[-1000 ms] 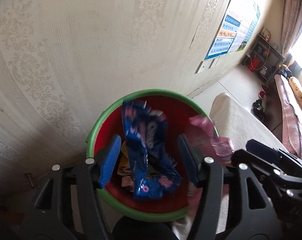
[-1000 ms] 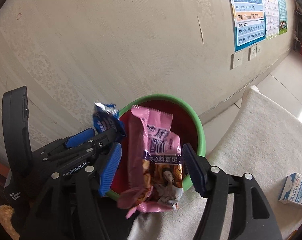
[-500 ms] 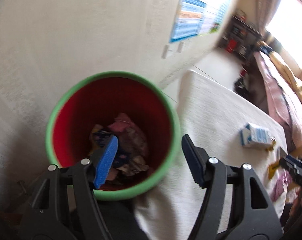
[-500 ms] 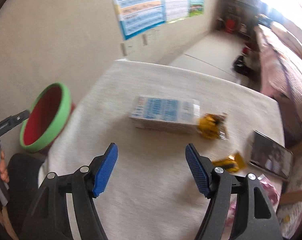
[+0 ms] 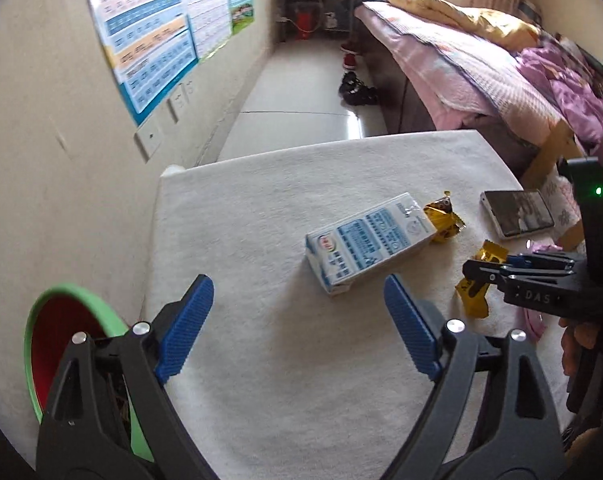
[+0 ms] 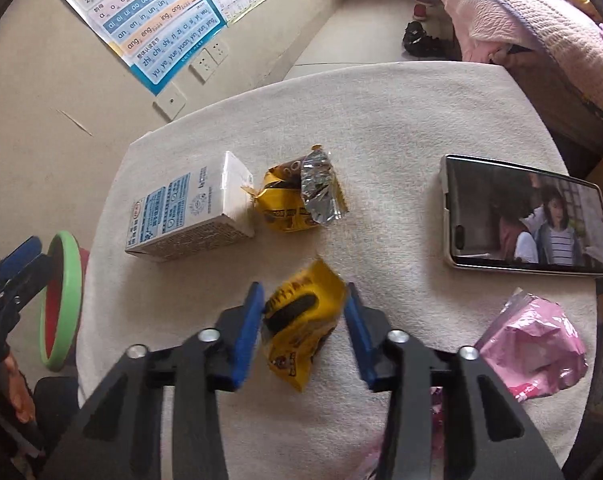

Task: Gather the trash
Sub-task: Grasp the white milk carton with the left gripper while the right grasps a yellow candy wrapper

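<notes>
Low in the right wrist frame, your right claw [image 6: 303, 322] has just been closing on the yellow wrapper [image 6: 299, 330] for the bin [image 6: 61, 300] at left, while your left claw [image 5: 297, 330], widening and empty, lines up on the milk carton [image 5: 367, 242] mid-surface.

The left gripper [image 5: 297, 328] hung over the white-covered table [image 5: 285, 380], its jaws just opening wide with nothing between them. Beyond lay a milk carton [image 5: 367, 242]; at near left stood the red bin [image 5: 57, 344].
</notes>
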{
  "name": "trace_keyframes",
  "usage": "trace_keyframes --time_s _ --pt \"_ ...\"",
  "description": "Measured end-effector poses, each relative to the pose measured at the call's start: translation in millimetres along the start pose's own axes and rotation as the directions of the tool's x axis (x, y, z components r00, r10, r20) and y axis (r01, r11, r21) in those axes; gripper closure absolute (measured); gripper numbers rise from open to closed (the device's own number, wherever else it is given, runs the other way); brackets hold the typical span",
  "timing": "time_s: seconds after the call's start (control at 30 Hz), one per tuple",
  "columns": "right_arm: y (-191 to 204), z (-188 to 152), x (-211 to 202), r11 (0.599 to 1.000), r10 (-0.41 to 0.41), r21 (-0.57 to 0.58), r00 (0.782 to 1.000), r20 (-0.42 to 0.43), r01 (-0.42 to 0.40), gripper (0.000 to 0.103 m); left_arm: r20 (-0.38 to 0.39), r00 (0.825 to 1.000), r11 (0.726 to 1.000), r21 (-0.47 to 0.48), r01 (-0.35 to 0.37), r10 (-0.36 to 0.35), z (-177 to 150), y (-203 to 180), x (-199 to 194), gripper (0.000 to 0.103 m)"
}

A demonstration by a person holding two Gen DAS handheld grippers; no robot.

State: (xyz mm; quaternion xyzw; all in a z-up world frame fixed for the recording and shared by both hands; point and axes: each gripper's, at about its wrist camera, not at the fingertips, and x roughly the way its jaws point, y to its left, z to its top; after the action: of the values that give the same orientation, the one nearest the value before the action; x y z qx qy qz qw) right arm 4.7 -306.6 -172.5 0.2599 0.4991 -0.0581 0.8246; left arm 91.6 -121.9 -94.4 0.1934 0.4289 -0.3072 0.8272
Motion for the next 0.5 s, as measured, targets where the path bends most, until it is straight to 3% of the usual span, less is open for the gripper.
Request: trace_keyframes --time_s 0.1,0.23,0.37,0.5 --pt "-1 8 -15 0.998 0.059 0.017 0.998 0.038 -0.06 0.072 -0.048 0.999 0.991 0.134 0.011 -0.004 13 -25 21 0.018" --pt "2 13 -36 0.994 0.106 0.028 0.99 0.093 -0.11 0.072 -0.127 0.992 0.953 0.303 0.017 0.023 20 -51 50 0.017" --pt "0 16 -43 0.99 0.126 0.043 0.986 0.111 -0.131 0.072 -0.202 0.979 0.935 0.348 0.067 0.005 25 -66 73 0.017" --pt "-5 19 -46 0.988 0.136 0.058 0.984 0.115 -0.143 0.071 -0.255 0.966 0.899 0.433 0.067 0.051 24 -82 94 0.017"
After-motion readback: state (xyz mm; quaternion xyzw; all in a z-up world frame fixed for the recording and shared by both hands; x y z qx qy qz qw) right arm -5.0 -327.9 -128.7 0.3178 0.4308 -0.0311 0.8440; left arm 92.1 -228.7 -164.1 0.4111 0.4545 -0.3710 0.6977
